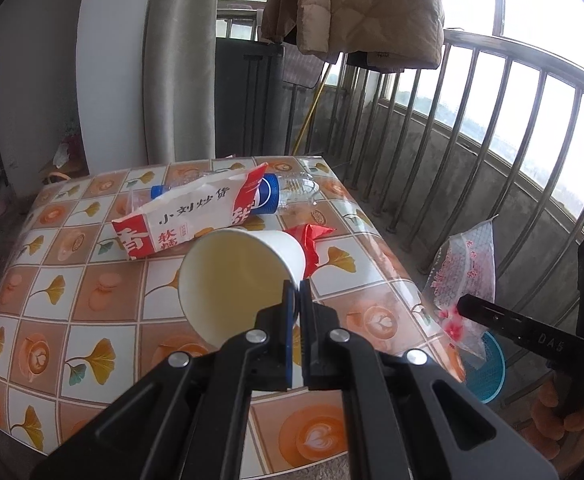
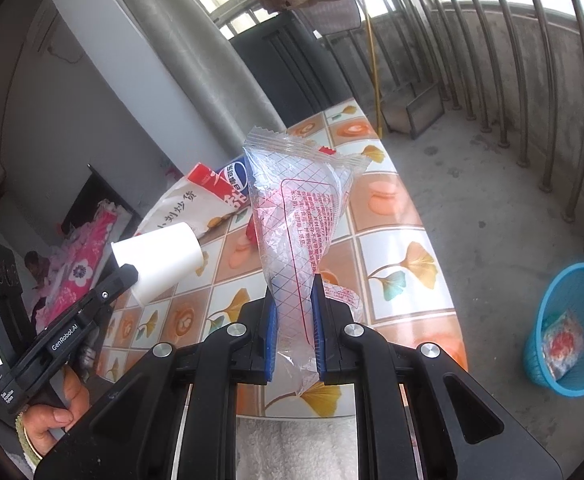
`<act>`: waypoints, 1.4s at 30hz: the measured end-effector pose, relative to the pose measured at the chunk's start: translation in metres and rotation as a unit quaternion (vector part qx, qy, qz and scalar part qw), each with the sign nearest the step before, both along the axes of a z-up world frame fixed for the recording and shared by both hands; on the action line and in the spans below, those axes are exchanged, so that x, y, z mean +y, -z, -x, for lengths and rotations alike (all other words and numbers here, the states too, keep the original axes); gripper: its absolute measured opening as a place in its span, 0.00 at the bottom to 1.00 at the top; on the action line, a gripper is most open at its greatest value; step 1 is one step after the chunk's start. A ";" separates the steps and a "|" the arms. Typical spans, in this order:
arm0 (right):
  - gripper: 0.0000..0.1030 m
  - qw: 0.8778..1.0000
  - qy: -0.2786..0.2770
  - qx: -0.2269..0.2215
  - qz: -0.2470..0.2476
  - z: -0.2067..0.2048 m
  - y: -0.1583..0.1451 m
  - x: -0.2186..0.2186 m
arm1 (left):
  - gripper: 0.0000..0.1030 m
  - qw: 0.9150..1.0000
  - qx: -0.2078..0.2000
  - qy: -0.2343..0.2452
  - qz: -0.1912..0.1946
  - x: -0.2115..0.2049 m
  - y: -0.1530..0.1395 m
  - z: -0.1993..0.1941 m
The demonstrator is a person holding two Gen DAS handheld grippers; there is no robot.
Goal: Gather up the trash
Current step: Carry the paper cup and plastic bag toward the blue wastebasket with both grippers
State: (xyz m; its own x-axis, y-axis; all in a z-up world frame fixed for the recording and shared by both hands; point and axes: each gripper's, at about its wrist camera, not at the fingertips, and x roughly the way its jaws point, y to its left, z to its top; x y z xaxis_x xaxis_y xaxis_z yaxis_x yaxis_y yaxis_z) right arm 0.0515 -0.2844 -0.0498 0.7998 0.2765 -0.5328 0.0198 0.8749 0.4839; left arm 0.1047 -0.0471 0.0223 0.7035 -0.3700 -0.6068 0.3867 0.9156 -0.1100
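Trash is split between both grippers. Left gripper has its jaws clamped on the rim of a white paper cup, lifted above the desk. Right gripper has its jaws squeezed on a clear plastic wrapper. A red-and-white snack bag and a plastic bottle lie on the desk; a blue wastebasket stands on the floor beside it.

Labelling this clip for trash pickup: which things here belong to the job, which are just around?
Job: paper cup in left gripper; clear wrapper in right gripper; snack bag; bottle; red wrapper; blue bin.

Around: table; jacket; curtain; railing.
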 end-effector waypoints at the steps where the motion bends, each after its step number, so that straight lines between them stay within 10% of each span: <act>1: 0.13 1.000 0.001 -0.003 0.001 0.002 -0.002 -0.001 | 0.02 1.000 -0.004 0.001 -0.003 -0.001 -0.002 0.002; 30: 0.13 0.998 0.062 -0.022 -0.012 0.055 -0.002 -0.048 | 0.02 0.995 -0.073 0.044 -0.058 -0.049 -0.025 0.045; 42: 0.13 0.971 0.232 -0.027 -0.055 0.126 0.005 -0.149 | 0.02 0.975 0.032 0.220 0.003 -0.160 -0.009 0.038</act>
